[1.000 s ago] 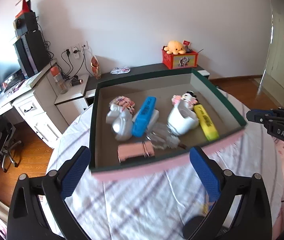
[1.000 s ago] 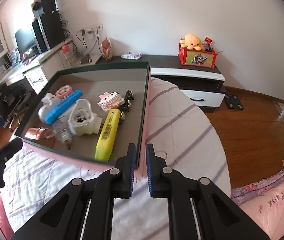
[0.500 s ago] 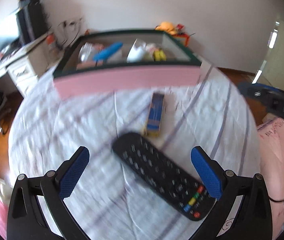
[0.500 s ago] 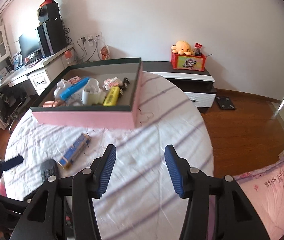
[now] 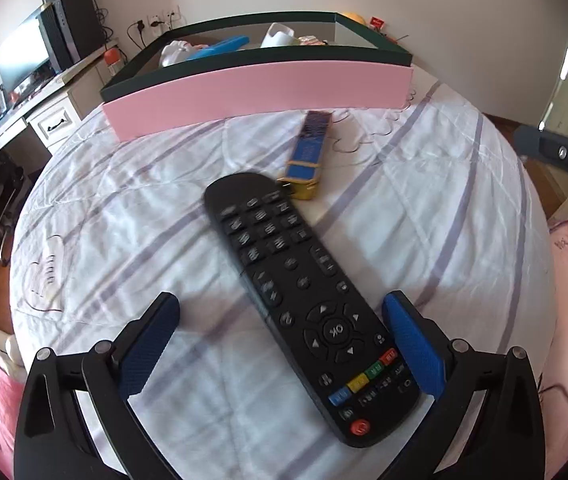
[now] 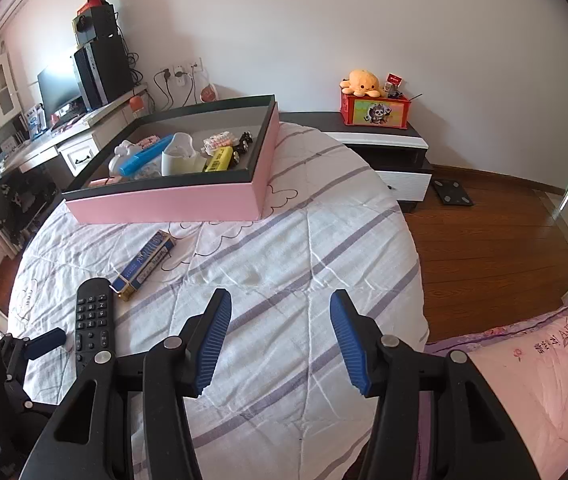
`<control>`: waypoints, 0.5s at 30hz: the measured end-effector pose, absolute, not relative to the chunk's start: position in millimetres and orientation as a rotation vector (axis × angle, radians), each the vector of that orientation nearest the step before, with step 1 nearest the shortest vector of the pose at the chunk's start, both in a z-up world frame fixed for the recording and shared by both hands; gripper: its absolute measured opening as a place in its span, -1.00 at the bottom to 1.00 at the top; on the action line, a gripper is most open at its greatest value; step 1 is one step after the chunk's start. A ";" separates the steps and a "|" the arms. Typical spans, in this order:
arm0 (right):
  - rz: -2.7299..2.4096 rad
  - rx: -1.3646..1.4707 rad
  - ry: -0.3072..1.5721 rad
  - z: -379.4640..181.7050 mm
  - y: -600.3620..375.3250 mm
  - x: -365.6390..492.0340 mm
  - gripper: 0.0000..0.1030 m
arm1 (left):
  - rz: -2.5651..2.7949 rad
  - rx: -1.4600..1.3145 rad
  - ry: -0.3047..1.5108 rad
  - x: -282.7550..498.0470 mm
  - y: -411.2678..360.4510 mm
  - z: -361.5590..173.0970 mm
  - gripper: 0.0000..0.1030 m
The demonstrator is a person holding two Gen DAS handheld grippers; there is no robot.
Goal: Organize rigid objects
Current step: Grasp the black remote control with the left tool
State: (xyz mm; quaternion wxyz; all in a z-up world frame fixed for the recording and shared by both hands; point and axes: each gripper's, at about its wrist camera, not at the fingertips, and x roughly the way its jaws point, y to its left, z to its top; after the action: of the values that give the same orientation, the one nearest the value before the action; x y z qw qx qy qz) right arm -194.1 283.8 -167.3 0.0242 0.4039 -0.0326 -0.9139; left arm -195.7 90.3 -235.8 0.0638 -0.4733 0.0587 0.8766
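Straddling flat black remote [image 5: 303, 300]: left gripper [image 5: 284, 354], ribbed blue pads.

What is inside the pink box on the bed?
The pink box holds a blue marker, a yellow highlighter, a white cup and small toys. Its near wall hides the floor and anything lying low.

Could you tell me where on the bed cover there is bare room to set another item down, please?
The widest free patch is the striped cover right of the blue card box, between the pink tray's front wall and the right gripper. It is crowded around the remote between the left gripper's open fingers, and inside the tray.
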 end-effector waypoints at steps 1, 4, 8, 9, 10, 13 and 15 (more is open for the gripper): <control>-2.830 1.244 -0.102 -166.3 283.6 -194.0 0.03 | 2.651 -1.433 0.171 -195.2 84.6 -234.8 0.95; -2.834 1.230 -0.116 -164.4 283.2 -195.1 0.03 | 2.657 -1.435 0.169 -193.8 60.3 -233.0 0.77; -2.834 1.238 -0.117 -164.9 279.6 -203.1 0.04 | 2.659 -1.384 0.173 -192.9 30.0 -229.2 0.07; -2.833 1.241 -0.117 -165.2 278.3 -205.7 0.04 | 2.658 -1.378 0.180 -193.9 26.4 -228.6 -0.09; -2.836 1.240 -0.115 -165.0 276.5 -208.8 0.04 | 2.661 -1.368 0.193 -196.1 23.1 -227.4 -0.13; -2.841 1.239 -0.102 -163.3 272.3 -219.9 0.03 | 2.699 -1.361 0.217 -202.3 11.9 -226.4 -0.14; -2.853 1.236 -0.101 -161.4 271.8 -230.7 0.04 | 2.698 -1.361 0.168 -209.0 -1.0 -227.0 -0.14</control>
State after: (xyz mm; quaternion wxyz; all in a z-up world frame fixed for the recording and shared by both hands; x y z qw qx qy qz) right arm -230.7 271.8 -161.4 0.0155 0.3973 -0.0324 -0.9170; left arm -209.0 -1.0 -227.0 0.0574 -0.4488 0.0555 0.8901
